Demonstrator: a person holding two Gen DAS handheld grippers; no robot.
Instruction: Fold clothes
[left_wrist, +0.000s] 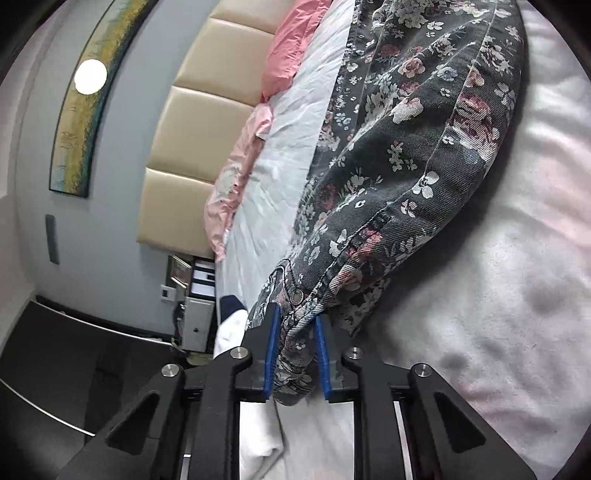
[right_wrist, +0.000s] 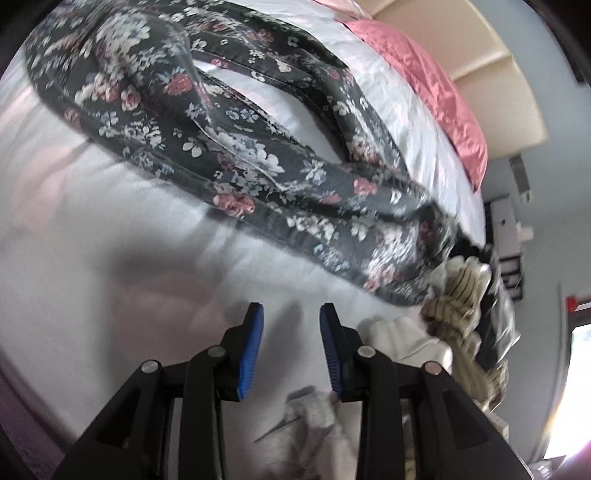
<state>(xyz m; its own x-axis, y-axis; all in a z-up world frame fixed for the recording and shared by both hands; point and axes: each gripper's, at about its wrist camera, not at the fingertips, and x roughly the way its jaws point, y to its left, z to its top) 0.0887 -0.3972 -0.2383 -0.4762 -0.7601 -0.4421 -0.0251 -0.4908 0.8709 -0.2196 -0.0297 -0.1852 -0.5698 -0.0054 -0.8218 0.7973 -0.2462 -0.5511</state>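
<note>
Dark grey floral denim trousers (left_wrist: 417, 155) lie stretched across the white bed sheet (left_wrist: 517, 295). My left gripper (left_wrist: 295, 314) is shut on their waistband end, just below a metal button (left_wrist: 296, 296), and the fabric fills the gap between the blue pads (left_wrist: 271, 350). In the right wrist view the same trousers (right_wrist: 229, 147) run across the bed with the legs spread apart. My right gripper (right_wrist: 291, 307) hangs open over bare sheet (right_wrist: 147, 258), a little short of the trousers, with nothing between its fingers.
Pink pillows (left_wrist: 291, 48) lie against a beige padded headboard (left_wrist: 192, 147). A heap of other clothes (right_wrist: 458, 295) sits at the trousers' far right end. A crumpled pale cloth (right_wrist: 314, 410) lies under my right gripper. A nightstand (left_wrist: 197, 325) stands beside the bed.
</note>
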